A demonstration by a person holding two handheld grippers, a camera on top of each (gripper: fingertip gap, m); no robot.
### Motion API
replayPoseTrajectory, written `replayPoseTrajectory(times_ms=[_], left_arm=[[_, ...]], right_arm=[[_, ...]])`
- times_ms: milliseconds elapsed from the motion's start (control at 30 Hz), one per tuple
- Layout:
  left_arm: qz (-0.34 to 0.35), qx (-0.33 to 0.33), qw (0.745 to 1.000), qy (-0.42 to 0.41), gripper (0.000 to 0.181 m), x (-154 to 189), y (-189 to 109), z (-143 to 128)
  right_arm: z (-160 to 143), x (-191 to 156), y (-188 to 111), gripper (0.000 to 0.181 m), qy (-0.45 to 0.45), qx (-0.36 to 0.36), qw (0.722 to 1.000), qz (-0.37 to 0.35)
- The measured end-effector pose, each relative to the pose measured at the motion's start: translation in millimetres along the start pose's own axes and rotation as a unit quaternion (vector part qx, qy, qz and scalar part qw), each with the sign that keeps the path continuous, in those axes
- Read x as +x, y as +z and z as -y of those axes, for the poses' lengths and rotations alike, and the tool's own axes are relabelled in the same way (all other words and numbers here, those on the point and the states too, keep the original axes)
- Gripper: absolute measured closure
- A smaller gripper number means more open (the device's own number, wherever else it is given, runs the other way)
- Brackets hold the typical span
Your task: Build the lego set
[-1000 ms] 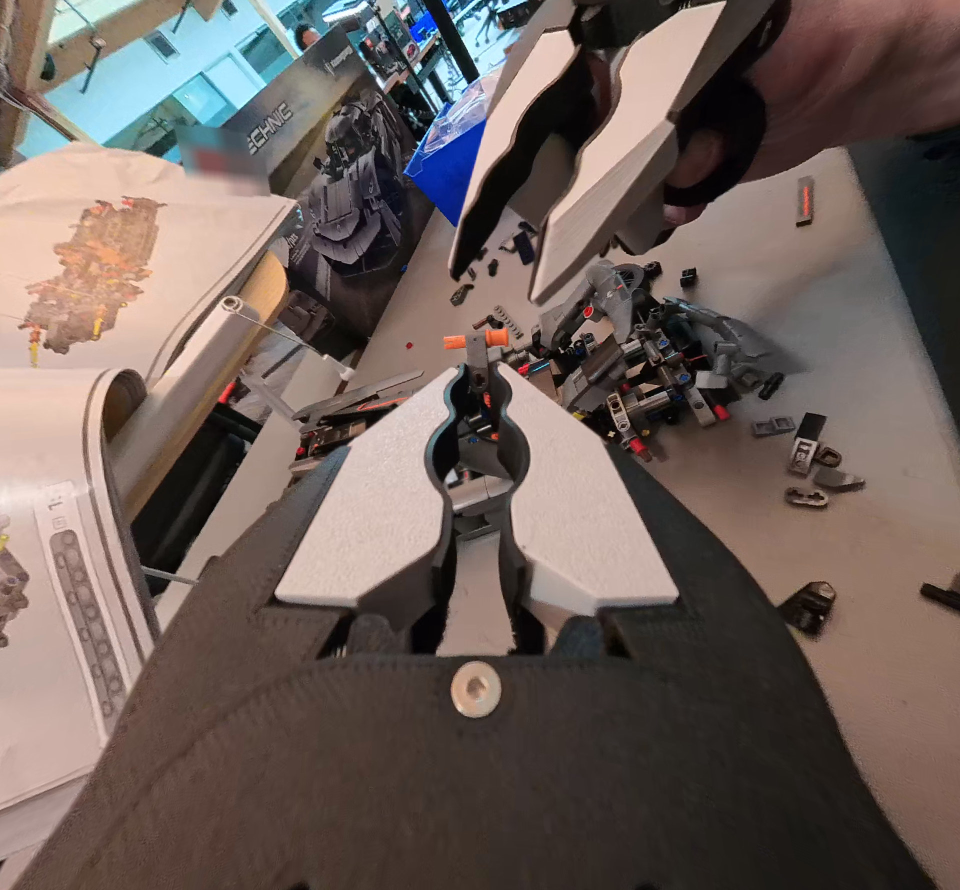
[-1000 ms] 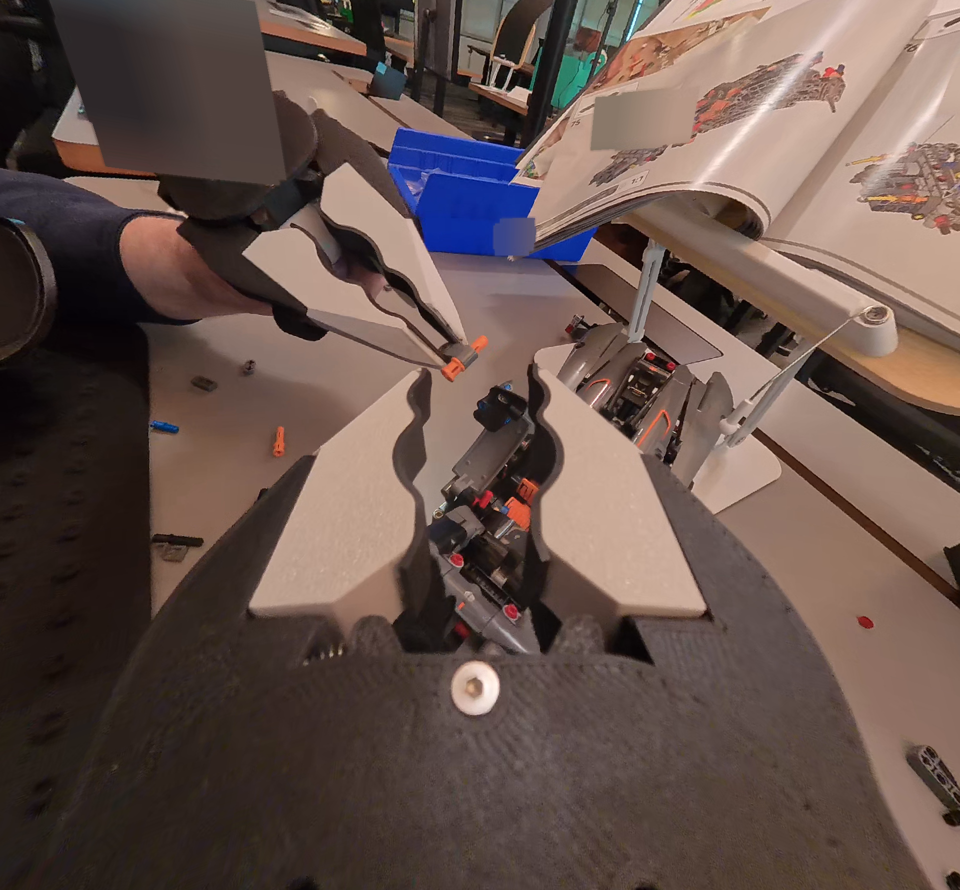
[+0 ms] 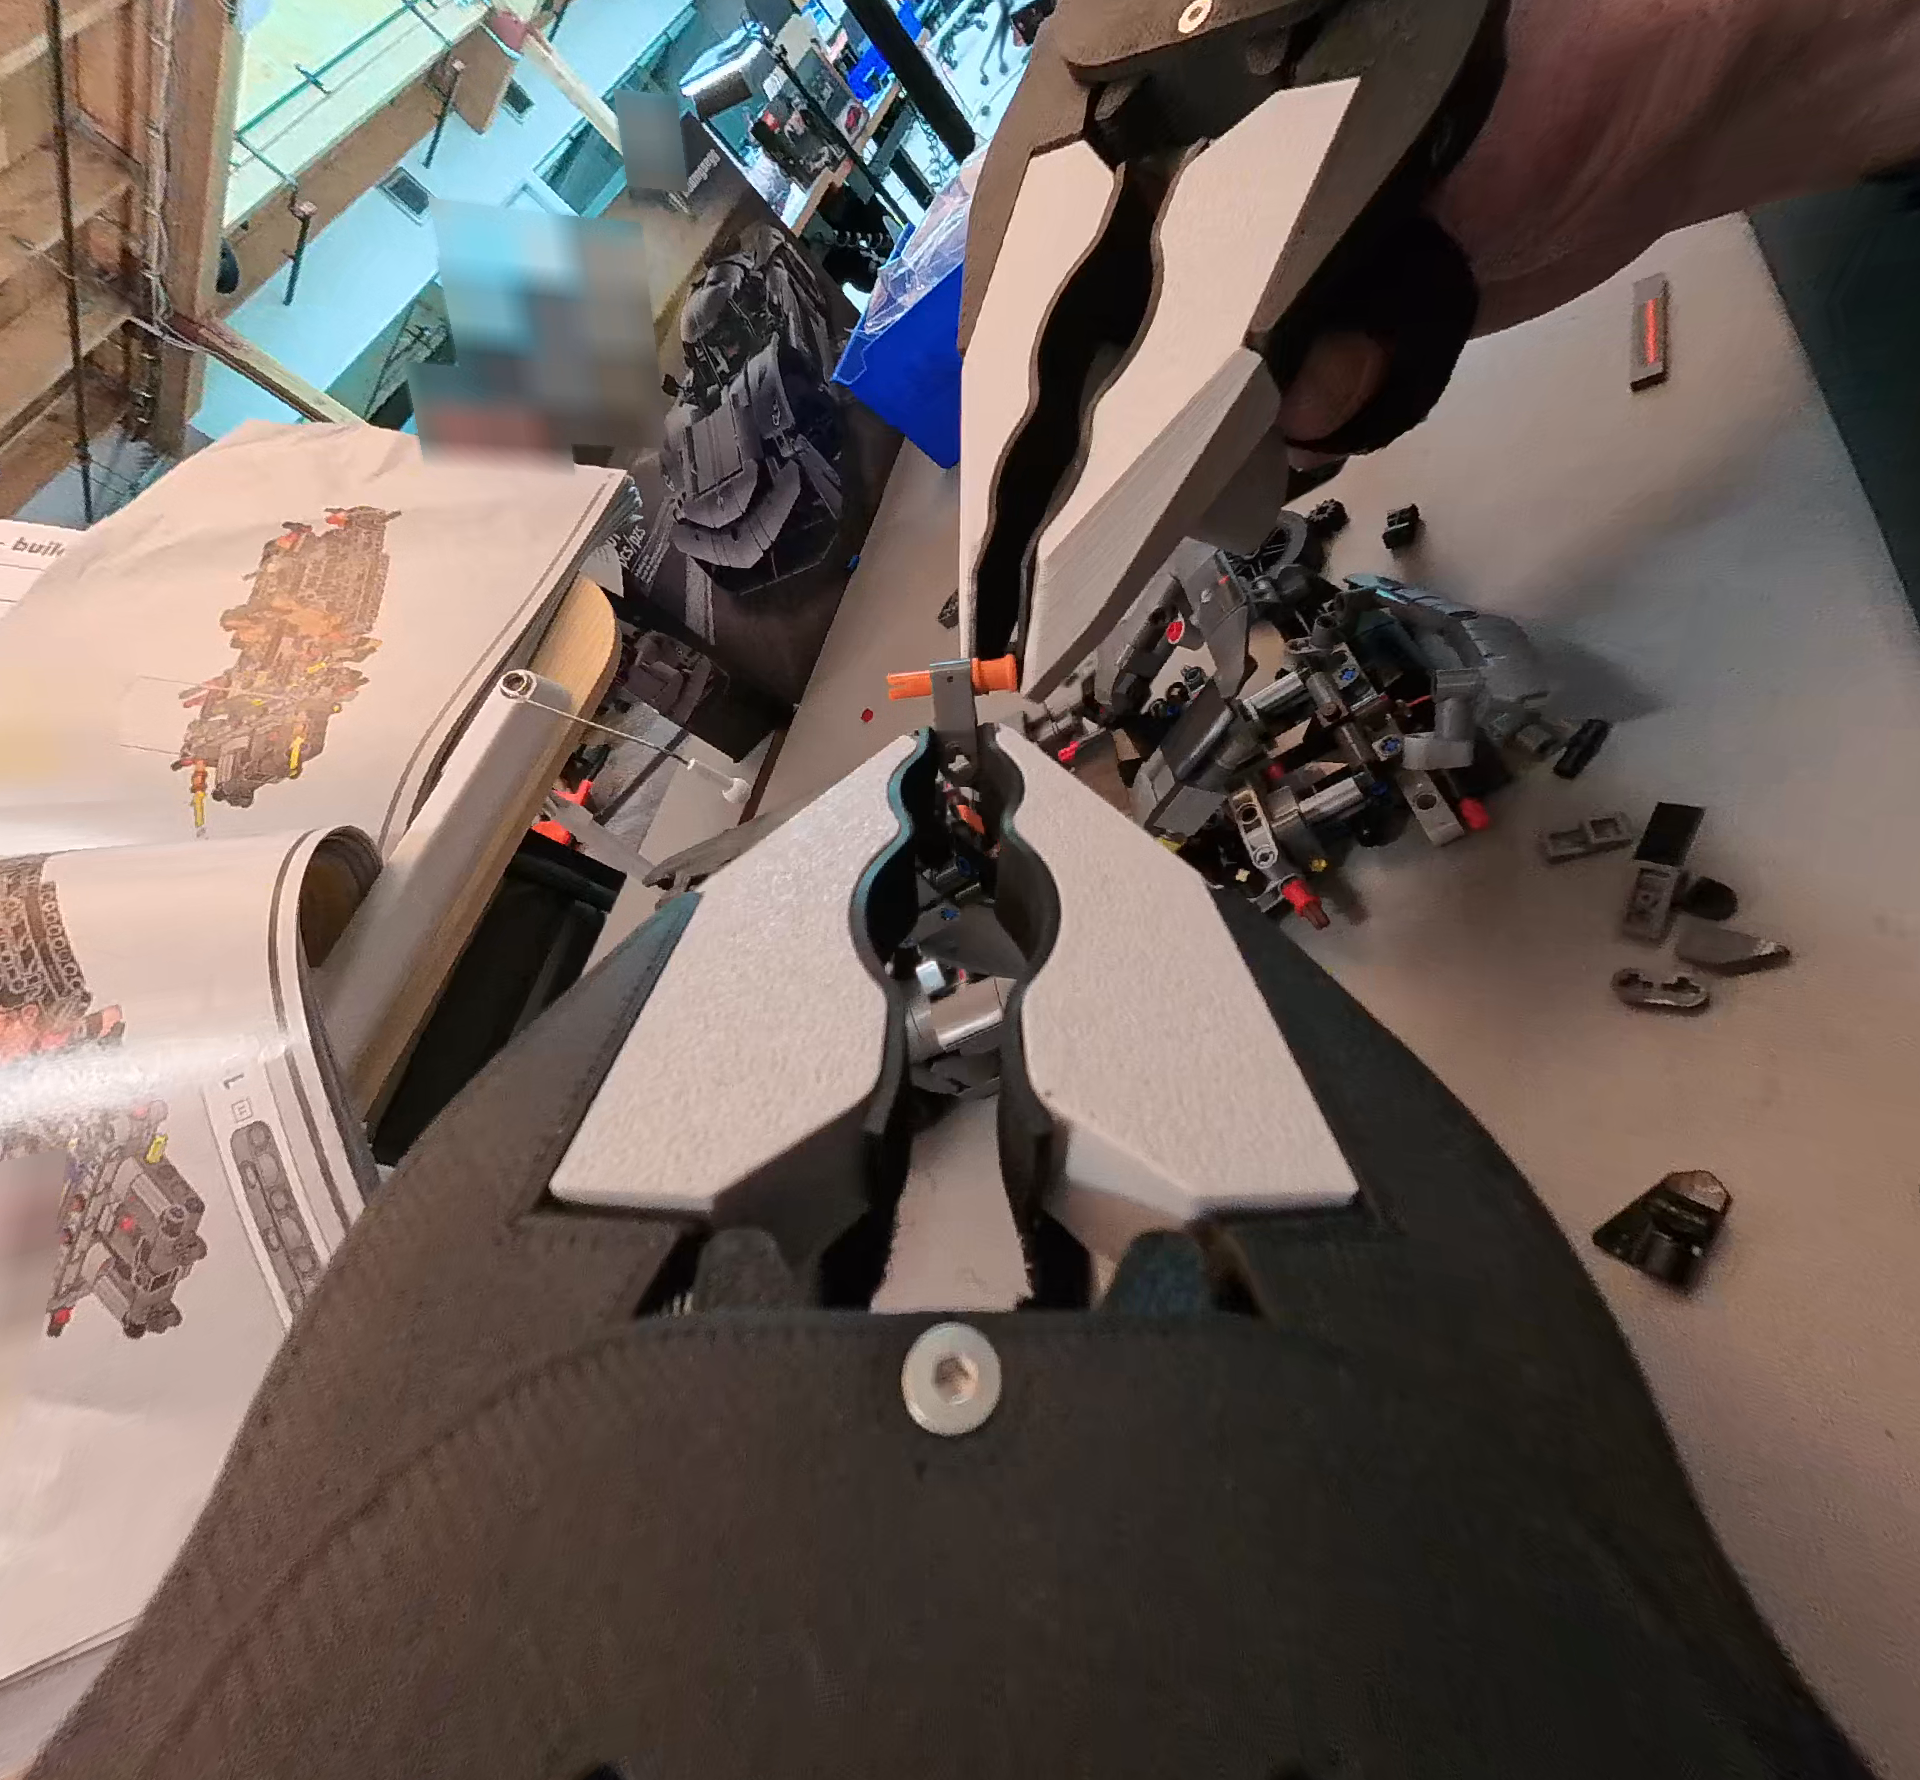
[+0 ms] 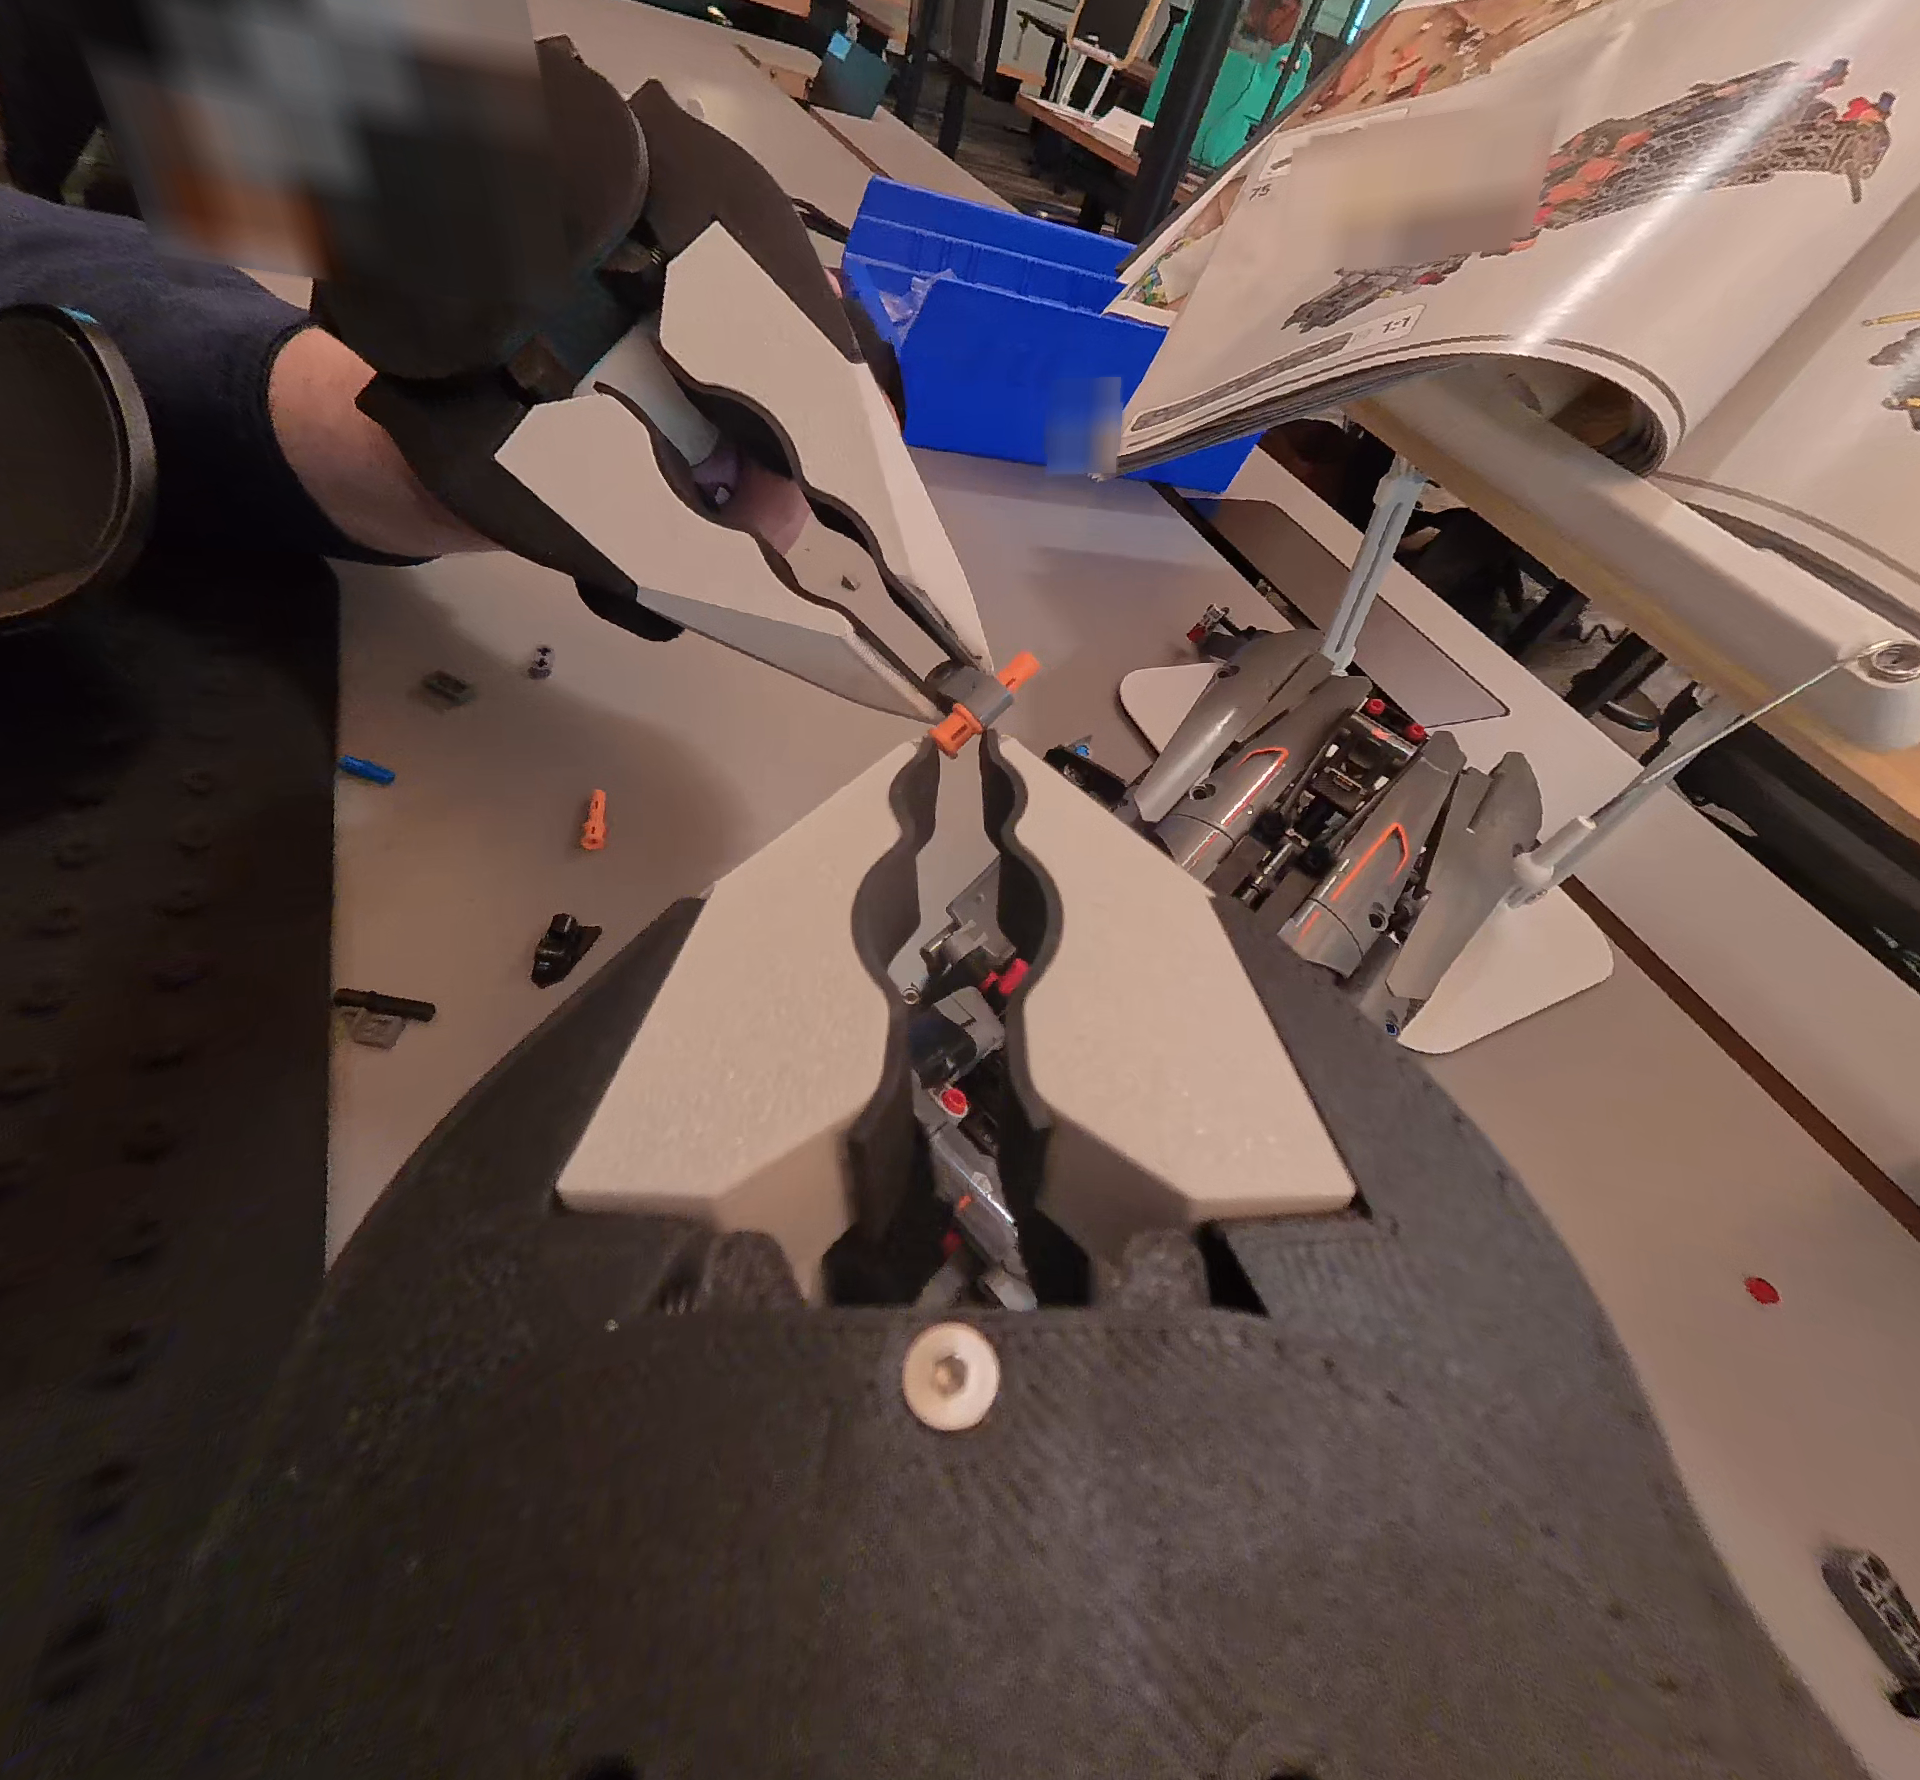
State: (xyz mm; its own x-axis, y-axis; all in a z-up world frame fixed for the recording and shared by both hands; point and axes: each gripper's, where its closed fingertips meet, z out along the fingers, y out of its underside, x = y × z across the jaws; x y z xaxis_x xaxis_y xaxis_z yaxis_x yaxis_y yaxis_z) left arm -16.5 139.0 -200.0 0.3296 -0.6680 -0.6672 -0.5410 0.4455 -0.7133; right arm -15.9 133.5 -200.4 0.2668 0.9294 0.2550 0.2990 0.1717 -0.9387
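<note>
Now, mid-air pin step. My left tongs are clamped on a small grey plastic connector with an orange peg through it. My right tongs are closed on one peg end. The grey, orange-striped lego model sits on the pale table, far right of the tips. Judging so, next I push the peg home, square.
</note>
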Motion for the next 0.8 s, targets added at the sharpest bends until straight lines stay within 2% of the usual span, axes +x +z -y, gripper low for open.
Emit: replayPoseTrajectory(times_ms=[467, 667, 800], left_arm=[[0.019, 0.0, 1.0, -0.001, 0.176, -4.9, 0.5, -0.1], [0.024, -0.001, 1.0, 0.001, 0.176, -5.3, 1.0, -0.1], [0.031, -0.003, 0.999, 0.009, 0.176, -6.4, 0.6, 0.3]], right_arm=[[5.2, 3.3, -3.4, 0.181, 0.028, 0.023, 0.999, 0.002], [7.7, 7.4, -5.7, 0.168, 0.059, 0.037, 0.998, 0.006], [8.3, 3.3, -4.7, 0.167, 0.076, 0.041, 0.996, 0.026]])
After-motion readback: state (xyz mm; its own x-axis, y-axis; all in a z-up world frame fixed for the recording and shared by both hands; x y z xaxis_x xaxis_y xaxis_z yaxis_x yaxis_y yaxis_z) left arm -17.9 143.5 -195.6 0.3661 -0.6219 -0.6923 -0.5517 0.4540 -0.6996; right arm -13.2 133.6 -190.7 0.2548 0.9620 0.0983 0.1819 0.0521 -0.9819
